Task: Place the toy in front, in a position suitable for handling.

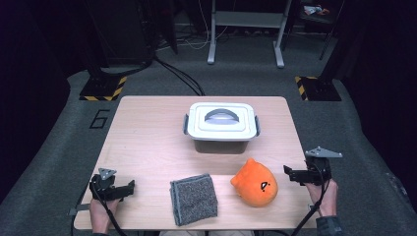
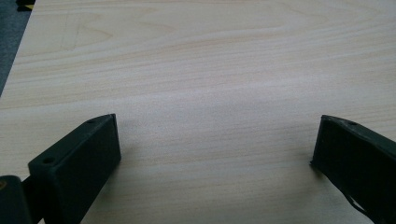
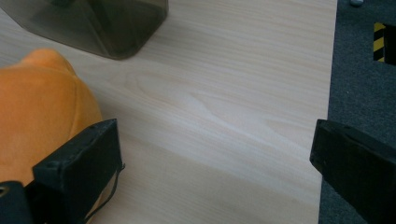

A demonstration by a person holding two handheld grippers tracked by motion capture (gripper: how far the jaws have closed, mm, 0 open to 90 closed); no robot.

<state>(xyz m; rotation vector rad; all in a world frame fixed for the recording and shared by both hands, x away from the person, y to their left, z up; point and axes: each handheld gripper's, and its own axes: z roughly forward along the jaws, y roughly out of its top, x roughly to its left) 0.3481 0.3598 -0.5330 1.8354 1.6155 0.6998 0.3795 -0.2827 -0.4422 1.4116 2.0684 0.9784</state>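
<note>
A dark translucent box with a white lid and grey handle stands at the table's middle back; its lower corner shows in the right gripper view. An orange plush toy lies near the front, right of a folded grey cloth. My left gripper rests low at the front left, jaws wide open over bare wood. My right gripper is held at the front right, open, just right of the plush, which lies beside its left jaw.
The wooden table has its right edge under my right gripper, with grey carpet beyond. A metal stand and cables lie on the floor behind. Yellow-black floor markers sit at the back corners.
</note>
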